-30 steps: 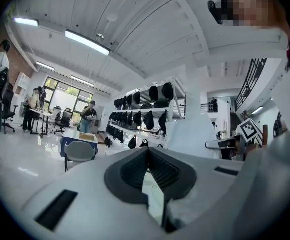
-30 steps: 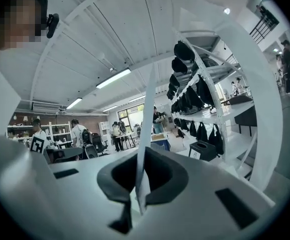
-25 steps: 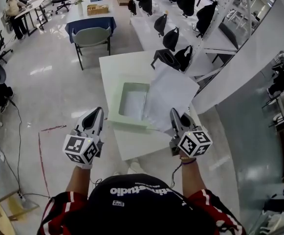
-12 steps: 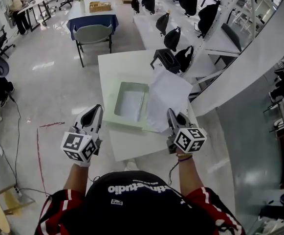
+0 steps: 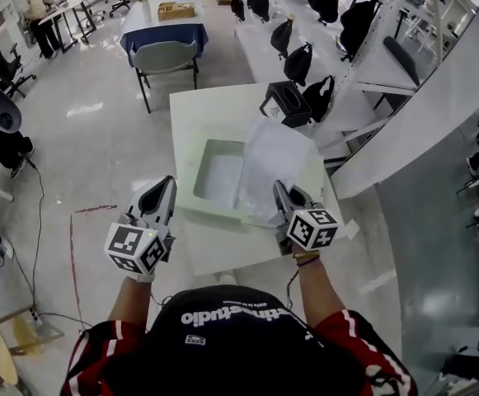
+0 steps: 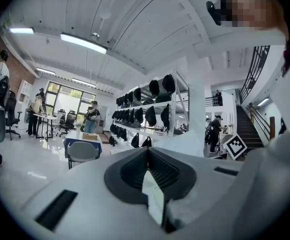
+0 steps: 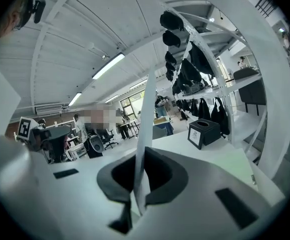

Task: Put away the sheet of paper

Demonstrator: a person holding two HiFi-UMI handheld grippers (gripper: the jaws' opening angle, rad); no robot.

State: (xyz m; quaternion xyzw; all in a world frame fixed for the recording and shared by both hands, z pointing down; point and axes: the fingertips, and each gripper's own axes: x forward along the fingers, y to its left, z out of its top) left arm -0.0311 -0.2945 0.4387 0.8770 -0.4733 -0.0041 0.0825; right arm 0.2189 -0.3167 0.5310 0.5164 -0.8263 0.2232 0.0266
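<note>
Centre frame in the head view: my right gripper is clamped on the near edge of the sheet of paper. The sheet is held up off the white table and leans away toward the top of the picture. Its left edge overlaps the right rim of the pale green tray, which lies open in the middle of the table. Its far corner ends just short of the black box at the table's upper right.

In the right gripper view the sheet of paper appears edge-on, a thin white strip rising straight out of the closed right gripper. The black box stands on the table to the right of the strip.

At lower left in the head view, my left gripper hovers beside the table's left edge, level with the tray's near corner and well apart from the paper. Its own view shows the left gripper with its tips brought together and nothing held between them.

Beyond the table, at the top of the head view, a grey chair stands on the glossy floor. Shelves hung with black bags run up the upper right.
</note>
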